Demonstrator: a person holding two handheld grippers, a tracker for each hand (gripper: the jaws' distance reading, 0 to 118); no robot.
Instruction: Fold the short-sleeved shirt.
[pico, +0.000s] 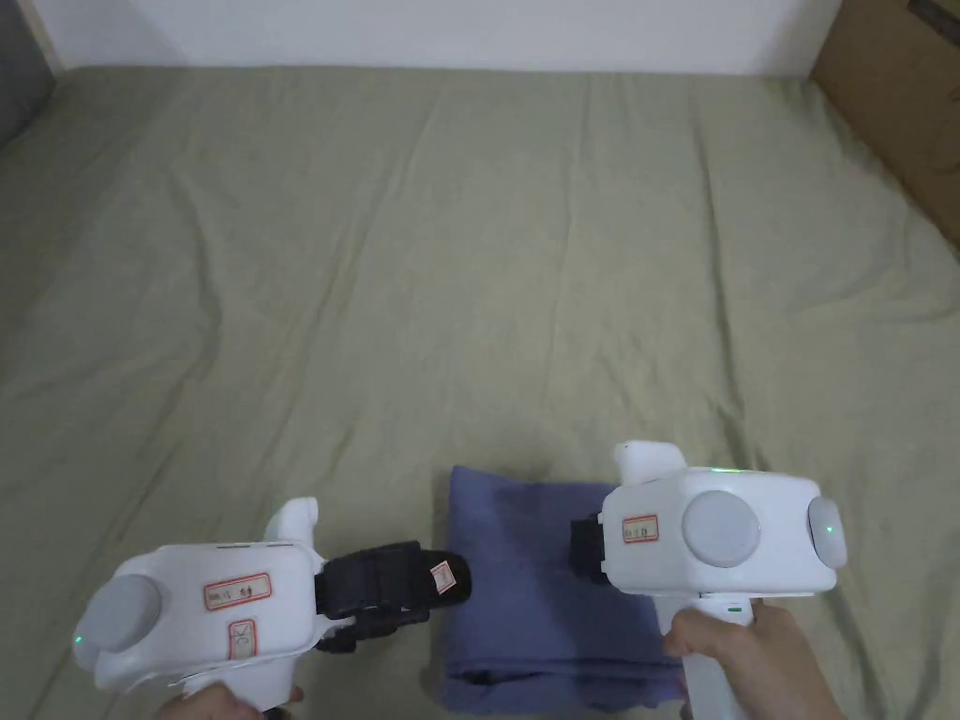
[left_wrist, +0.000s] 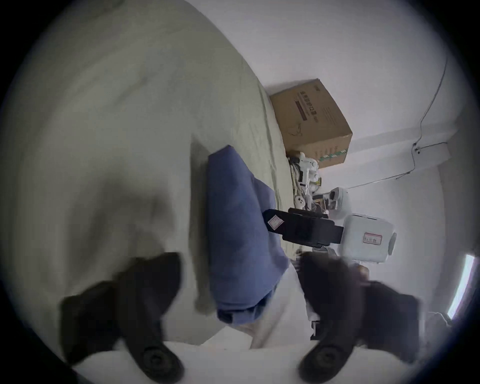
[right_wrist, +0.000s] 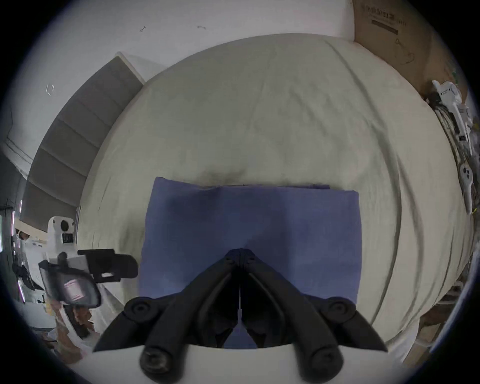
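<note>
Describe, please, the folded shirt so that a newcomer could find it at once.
Start from the wide green bedsheet over the bed; at its near edge, between the two grippers, lies the shirt. It is a blue folded rectangle, the sheet's one coloured cloth.

In the right gripper view, my right gripper (right_wrist: 240, 250) has both jaws closed tip to tip with nothing clamped between them, positioned over the folded blue shirt (right_wrist: 259, 220). The shirt lies flat as a rectangle on the wrinkled green bedsheet (right_wrist: 259, 117). My left gripper (right_wrist: 130, 262) sits just beside the shirt's left edge. A cardboard box (right_wrist: 389, 33) stands at the upper right.
</note>
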